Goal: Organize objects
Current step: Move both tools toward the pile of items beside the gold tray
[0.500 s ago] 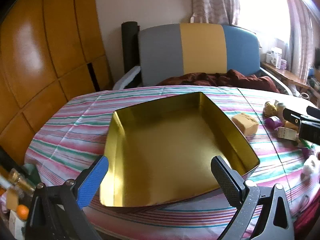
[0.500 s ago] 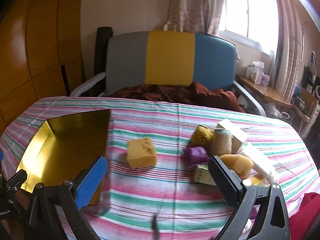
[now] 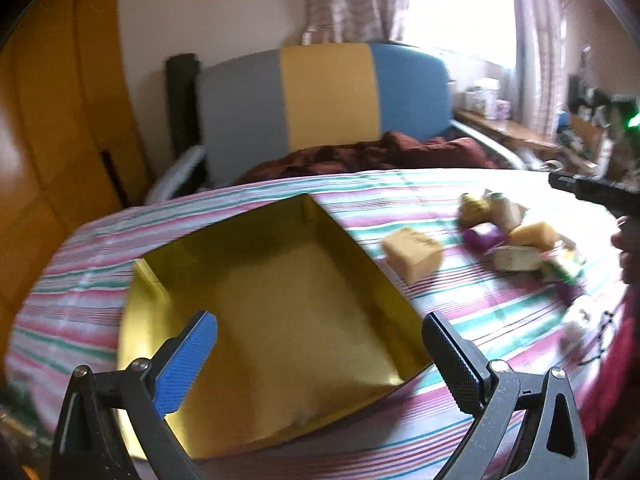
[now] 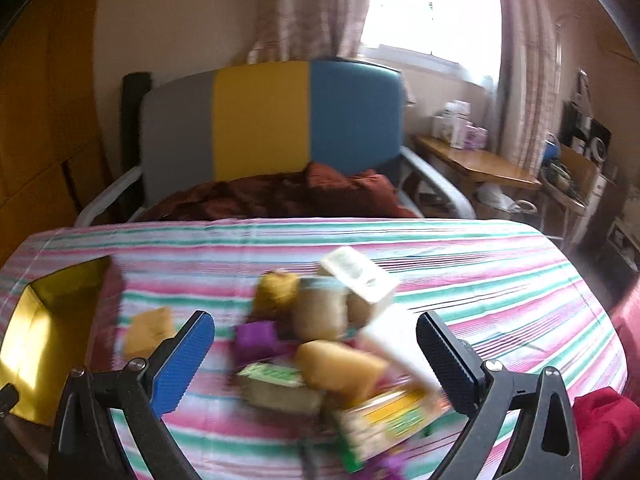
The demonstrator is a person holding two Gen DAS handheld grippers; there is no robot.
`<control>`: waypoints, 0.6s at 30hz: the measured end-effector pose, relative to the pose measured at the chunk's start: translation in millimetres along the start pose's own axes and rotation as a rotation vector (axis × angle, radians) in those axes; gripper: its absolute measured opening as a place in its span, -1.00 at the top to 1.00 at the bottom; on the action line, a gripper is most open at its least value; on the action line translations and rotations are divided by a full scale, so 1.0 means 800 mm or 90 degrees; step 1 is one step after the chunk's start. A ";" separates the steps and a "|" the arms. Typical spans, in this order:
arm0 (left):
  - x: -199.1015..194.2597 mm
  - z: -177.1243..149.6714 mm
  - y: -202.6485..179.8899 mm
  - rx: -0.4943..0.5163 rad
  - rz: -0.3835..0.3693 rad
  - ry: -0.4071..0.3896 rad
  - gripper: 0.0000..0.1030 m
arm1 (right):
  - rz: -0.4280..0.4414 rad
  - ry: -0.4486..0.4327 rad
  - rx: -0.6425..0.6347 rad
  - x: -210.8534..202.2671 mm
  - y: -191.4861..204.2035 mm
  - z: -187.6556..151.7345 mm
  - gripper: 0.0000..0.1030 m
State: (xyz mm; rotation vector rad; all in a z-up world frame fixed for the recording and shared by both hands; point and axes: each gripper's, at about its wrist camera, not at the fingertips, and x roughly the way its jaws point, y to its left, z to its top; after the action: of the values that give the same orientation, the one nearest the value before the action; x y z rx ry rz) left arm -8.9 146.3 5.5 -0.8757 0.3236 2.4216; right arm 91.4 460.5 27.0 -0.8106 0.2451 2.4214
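Observation:
A shiny gold tin box [image 3: 280, 312] lies empty on the striped tablecloth [image 3: 460, 312], and its edge [image 4: 36, 320] shows at the far left of the right wrist view. My left gripper [image 3: 320, 344] hangs open over the box's near side, nothing between its fingers. A yellow sponge block [image 3: 414, 252] sits just right of the box. Further right is a pile of small items [image 4: 332, 344]: a purple piece [image 4: 256, 340], a yellow wedge [image 4: 340, 368], small packets and jars. My right gripper [image 4: 316, 344] stands open just above that pile, holding nothing.
A grey, yellow and blue chair [image 4: 272, 120] with a dark red cloth [image 4: 288, 196] stands behind the table. Wooden panelling [image 3: 60, 120] fills the left. A cluttered side shelf [image 4: 472, 160] sits by the window. A hand and the other gripper [image 3: 600, 196] enter at the left wrist view's right edge.
Both views are now motion-blurred. The right gripper has moved right and forward over the pile of items. The left gripper has swung right, so the box sits further left in its view.

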 end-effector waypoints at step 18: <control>0.172 0.087 -0.109 0.236 -0.157 0.197 -0.99 | 0.066 0.059 0.161 0.038 -0.071 -0.009 -1.00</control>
State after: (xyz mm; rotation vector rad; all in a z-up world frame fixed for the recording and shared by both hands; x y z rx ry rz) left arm -84.5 301.7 -34.0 -1.0465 0.7090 1.9164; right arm 107.4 518.6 3.7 -0.8117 0.6289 2.3861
